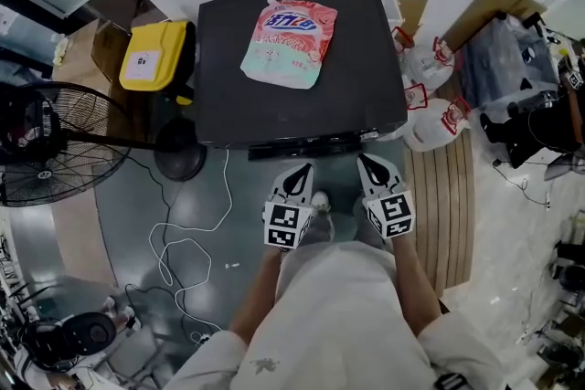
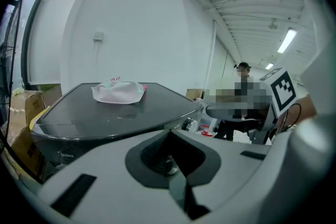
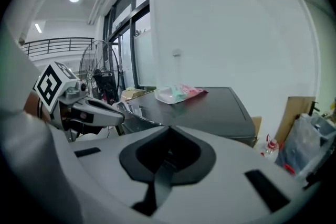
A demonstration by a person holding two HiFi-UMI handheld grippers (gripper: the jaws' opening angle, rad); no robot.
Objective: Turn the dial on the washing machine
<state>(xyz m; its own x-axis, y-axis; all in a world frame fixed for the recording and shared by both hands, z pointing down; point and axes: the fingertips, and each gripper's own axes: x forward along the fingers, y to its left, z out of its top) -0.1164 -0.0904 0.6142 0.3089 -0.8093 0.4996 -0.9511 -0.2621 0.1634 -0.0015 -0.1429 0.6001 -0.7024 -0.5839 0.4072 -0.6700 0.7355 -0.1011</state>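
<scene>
L gripper (image 1: 300,173) and R gripper (image 1: 371,167) were both clenched, nothing held, just short of washing machine (image 1: 366,78) front. Dial (image 2: 189,124) sat ahead-right of L gripper, untouched; detergent pouch (image 1: 290,41) lay beyond on lid.

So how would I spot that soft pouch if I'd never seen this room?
Find the big dark washing machine against the white wall. A soft pouch lies flat on its lid, toward the back. It is the only thing up there, pink and pale green, unlike the yellow box beside the machine.
</scene>
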